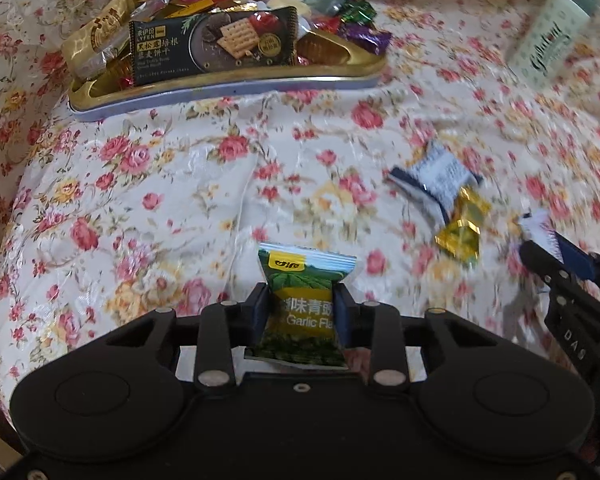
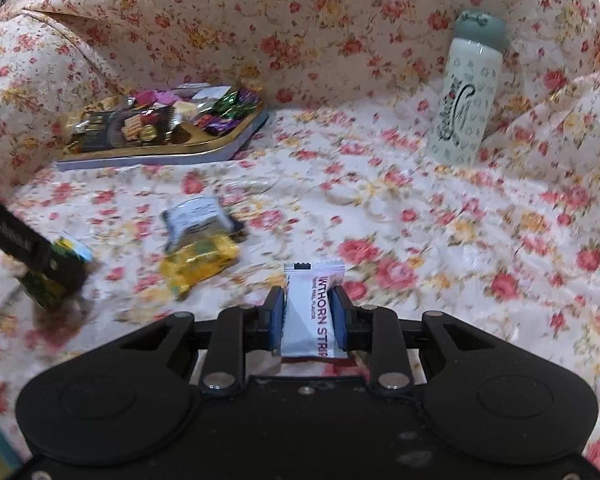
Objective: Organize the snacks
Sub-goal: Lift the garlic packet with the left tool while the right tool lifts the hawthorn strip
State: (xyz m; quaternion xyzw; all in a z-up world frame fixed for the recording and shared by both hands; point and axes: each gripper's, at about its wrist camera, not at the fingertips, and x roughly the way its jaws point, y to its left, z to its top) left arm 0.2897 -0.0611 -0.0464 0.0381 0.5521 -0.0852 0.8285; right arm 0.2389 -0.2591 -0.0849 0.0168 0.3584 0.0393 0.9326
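Observation:
My left gripper is shut on a green garlic-flavour pea packet, held above the floral cloth. My right gripper is shut on a white hawthorn strip packet. A gold tray piled with snacks, with a black cracker packet on top, sits at the far left; it also shows in the right wrist view. A white-and-blue packet and a yellow packet lie loose on the cloth between the grippers, also seen in the right wrist view as white packet and yellow packet.
A pale bottle with a grey-green cap stands at the back right, also in the left wrist view. The floral cloth rises in folds behind the tray and bottle. The other gripper shows at each view's edge.

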